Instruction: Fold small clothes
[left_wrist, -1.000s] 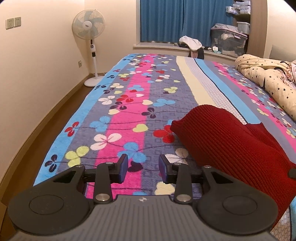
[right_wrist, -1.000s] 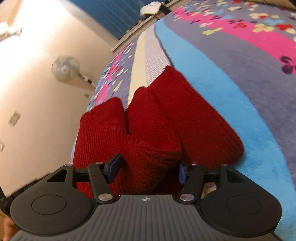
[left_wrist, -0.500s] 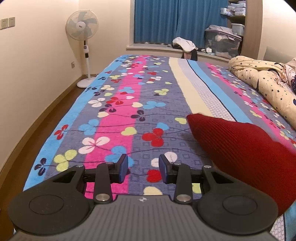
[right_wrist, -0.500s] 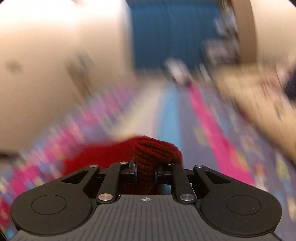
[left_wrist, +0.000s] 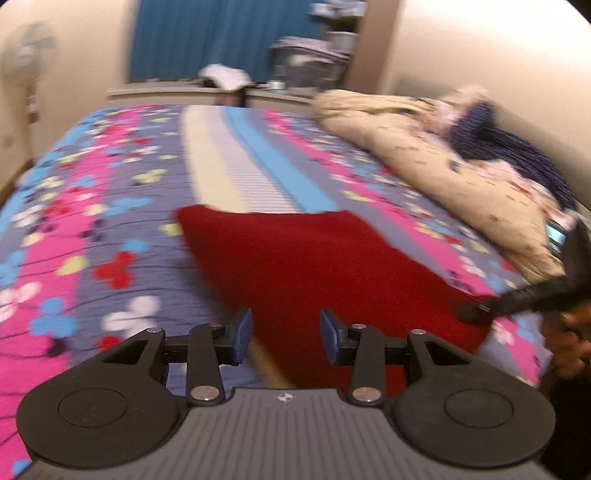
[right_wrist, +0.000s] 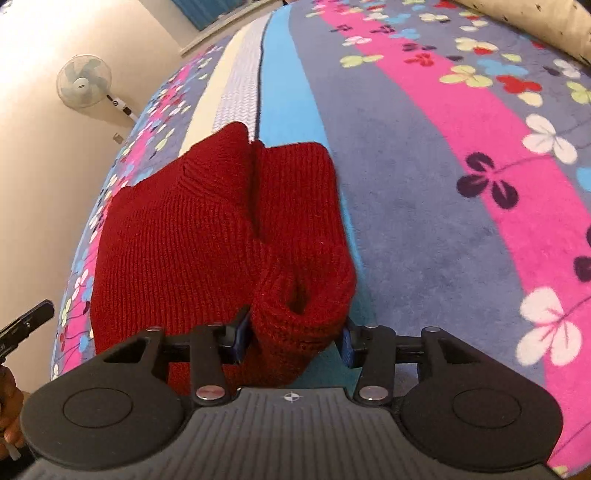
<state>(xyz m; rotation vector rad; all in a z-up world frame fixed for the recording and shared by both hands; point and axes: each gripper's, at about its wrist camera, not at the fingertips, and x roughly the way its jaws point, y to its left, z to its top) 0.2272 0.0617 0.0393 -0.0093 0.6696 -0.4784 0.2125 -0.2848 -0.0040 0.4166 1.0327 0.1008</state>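
Observation:
A dark red knitted garment (left_wrist: 314, 258) lies on the flowered bedspread (left_wrist: 110, 206). In the right wrist view it is folded into thick layers (right_wrist: 192, 236), with a rolled ribbed edge (right_wrist: 299, 314) bunched between the jaws. My right gripper (right_wrist: 291, 339) is open, its jaws wide on either side of that roll. It also shows at the right edge of the left wrist view (left_wrist: 476, 314), at the garment's near right corner. My left gripper (left_wrist: 284, 334) is open and empty, above the garment's near edge.
A cream star-print quilt (left_wrist: 443, 177) with dark blue clothing (left_wrist: 517, 155) is heaped along the bed's right side. A standing fan (right_wrist: 86, 83) is by the left wall. A blue curtain (left_wrist: 221, 37), storage boxes and a white item sit on the ledge beyond the bed.
My right gripper, shut on the red knit half a second ago, has opened and lowered onto the bed. My left gripper has swung right, so the garment now lies in front of it.

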